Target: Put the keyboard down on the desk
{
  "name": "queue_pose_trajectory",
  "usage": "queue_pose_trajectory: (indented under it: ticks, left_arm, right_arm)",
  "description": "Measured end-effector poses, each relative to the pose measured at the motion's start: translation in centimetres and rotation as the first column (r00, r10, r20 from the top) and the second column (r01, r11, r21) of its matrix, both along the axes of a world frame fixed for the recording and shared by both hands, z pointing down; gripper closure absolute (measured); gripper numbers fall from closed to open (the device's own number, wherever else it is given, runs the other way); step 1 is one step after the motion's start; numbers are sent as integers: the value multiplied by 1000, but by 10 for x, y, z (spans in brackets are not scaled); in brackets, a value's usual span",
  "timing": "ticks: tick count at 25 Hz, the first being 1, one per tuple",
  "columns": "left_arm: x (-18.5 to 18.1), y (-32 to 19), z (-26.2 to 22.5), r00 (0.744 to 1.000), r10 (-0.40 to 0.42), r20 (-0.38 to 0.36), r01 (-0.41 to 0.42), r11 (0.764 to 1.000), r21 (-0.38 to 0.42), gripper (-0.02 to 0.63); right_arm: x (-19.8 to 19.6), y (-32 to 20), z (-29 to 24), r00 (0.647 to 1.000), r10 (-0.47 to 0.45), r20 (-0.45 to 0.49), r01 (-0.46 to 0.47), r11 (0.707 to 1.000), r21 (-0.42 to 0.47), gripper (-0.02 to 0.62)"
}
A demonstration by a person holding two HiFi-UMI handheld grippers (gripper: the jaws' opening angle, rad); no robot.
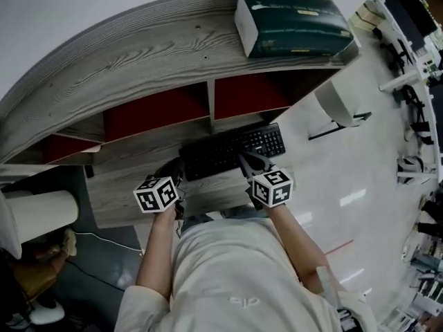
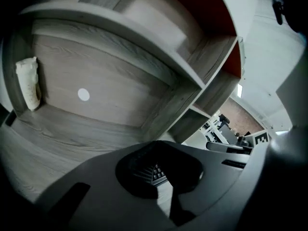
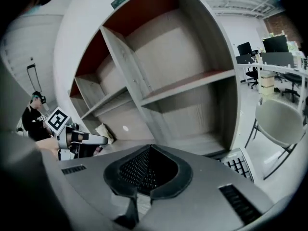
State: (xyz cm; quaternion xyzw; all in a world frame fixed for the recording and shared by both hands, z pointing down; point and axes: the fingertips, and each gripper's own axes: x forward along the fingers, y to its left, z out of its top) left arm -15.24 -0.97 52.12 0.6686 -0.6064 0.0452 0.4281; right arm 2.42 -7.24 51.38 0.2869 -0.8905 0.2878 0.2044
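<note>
Black-and-white marker cubes (image 1: 157, 194) top both grippers, which are held low in front of the person's torso with the forearms (image 1: 156, 254) angled forward. The left gripper (image 1: 178, 178) sits at the near left corner of the keyboard (image 1: 232, 151). The right gripper (image 1: 249, 163) is over the keyboard's near edge, toward the number pad. Each gripper's fingers (image 2: 96, 177) are closed tip to tip; whether they touch the keyboard I cannot tell.

The keyboard lies flat on the grey wood-grain tabletop (image 1: 114, 199), pushed back against a shelf unit (image 1: 138, 54) with red-backed compartments. A dark green box (image 1: 297, 23) rests on top of the unit, and a white chair (image 1: 339, 102) stands on the pale floor to the right.

Only the left gripper view shows keys through the hollow behind its fingertips (the keyboard is below them, not between), plus a pale bag (image 2: 27, 83) in a shelf corner. Only the right gripper view catches the number pad beside its finger, the left gripper across the tabletop, and office desks (image 3: 276, 57) beyond.
</note>
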Motion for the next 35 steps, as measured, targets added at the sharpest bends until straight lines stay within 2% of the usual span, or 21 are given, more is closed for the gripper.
queue_pose_trajectory:
  ticks: [5,8,11,15,19,23,26,30,35]
  left_arm:
    - [-4,12,-66,991,41,126,-63,983,175,591]
    - [-12,22,-105,978,23,207,-77,962,260,591]
    - [-22,33,-136,967,-6,253,-79,942,326,591]
    - [-30,48,-172,965,-33,261,-76,914,398,591]
    - [-38,61,-197,957,-48,287,-97,878,469,591]
    - [-44,68,-211,951,-48,306,-121,852,510,591]
    - [-49,69,-218,945,-33,325,-151,837,526,591]
    - [-54,67,-224,944,-25,329,-166,826,539,591]
    - [-58,64,-226,957,-19,290,-151,820,552,591]
  right_arm:
    - [-20,2,-64,994,-62,91,54,995,89,566]
    - [-32,7,-100,986,-100,135,80,986,147,566]
    - [-45,14,-136,977,-142,162,104,970,222,566]
    - [-61,27,-175,965,-191,180,128,941,314,566]
    - [-74,39,-194,956,-207,207,127,930,344,566]
    - [-84,47,-207,954,-217,206,125,915,385,566]
    - [-90,51,-212,953,-215,212,116,909,399,566]
    - [-98,58,-215,960,-218,176,122,889,441,566]
    - [-103,63,-214,965,-212,157,120,884,452,568]
